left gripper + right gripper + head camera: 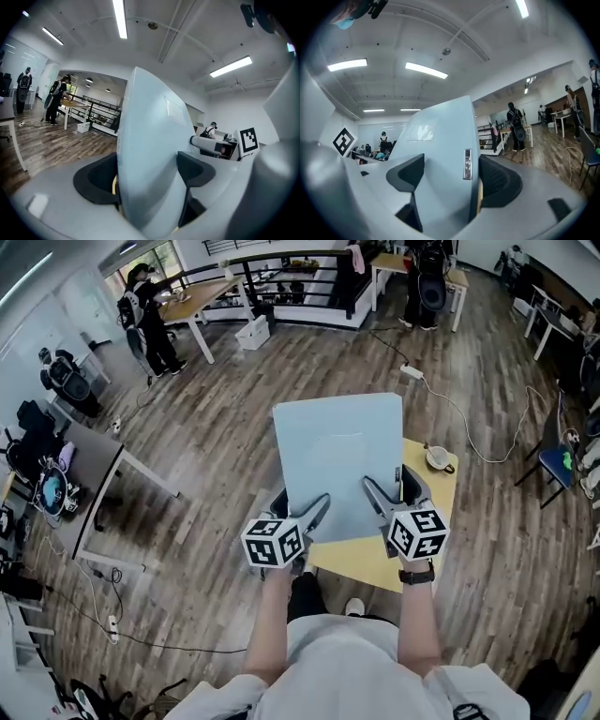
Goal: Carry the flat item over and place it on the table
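cup (pixel 437 457) on table (pixel 367 565), panel (pixel 337 451) in fingers (pixel 319 507)

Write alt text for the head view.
The left gripper and right gripper clamp the near edge of a pale blue flat panel over a small yellow table that bears a white cup. Wood floor lies all around.

Wood floor (pixel 216 427) — white power strip (pixel 411 372) at 1 o'clock, white crate (pixel 253 332) at 12, standing person (pixel 150 320) at 11, grey counter (pixel 94 465) at 9.
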Available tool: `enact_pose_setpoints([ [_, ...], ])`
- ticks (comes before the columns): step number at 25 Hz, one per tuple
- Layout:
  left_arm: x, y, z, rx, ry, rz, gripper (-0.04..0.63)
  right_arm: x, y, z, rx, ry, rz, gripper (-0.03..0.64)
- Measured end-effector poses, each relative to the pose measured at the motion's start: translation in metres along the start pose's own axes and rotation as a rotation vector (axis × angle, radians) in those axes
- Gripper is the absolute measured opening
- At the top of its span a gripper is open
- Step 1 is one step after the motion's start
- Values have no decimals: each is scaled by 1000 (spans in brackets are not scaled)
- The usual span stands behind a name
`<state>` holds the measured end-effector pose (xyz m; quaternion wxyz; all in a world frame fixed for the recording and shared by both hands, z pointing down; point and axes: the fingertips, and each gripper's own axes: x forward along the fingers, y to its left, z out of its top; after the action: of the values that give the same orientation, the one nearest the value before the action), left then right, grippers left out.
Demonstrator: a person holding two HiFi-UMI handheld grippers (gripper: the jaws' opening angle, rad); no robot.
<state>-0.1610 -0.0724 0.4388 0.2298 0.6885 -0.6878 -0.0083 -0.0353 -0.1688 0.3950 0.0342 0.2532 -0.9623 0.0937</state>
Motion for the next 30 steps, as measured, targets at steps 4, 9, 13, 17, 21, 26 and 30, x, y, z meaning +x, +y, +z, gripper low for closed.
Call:
enact_pose_setpoints([
  [4,61,11,18,19,43,-93,414,29,-42,5,24,0,-100,348],
  [9,110,23,40,31,94,-192,414,53,-74,16,51,-6,-213,348],
  [13,145,30,47,44,138,-263,414,67,-94,13,75,-2,-296,348],
  [17,176,39,38,31,205,-319,414,78,-112,-3,102,33,-366,348],
  [21,201,40,25,26,271,-360,414,81,-131,-20,137,68,-425,348],
  [26,219,46,0,15,352,-383,414,82,-142,-51,198,118,-478,348],
  [30,237,53,-19,-9,399,-386,414,90,-156,-73,232,154,-502,348],
])
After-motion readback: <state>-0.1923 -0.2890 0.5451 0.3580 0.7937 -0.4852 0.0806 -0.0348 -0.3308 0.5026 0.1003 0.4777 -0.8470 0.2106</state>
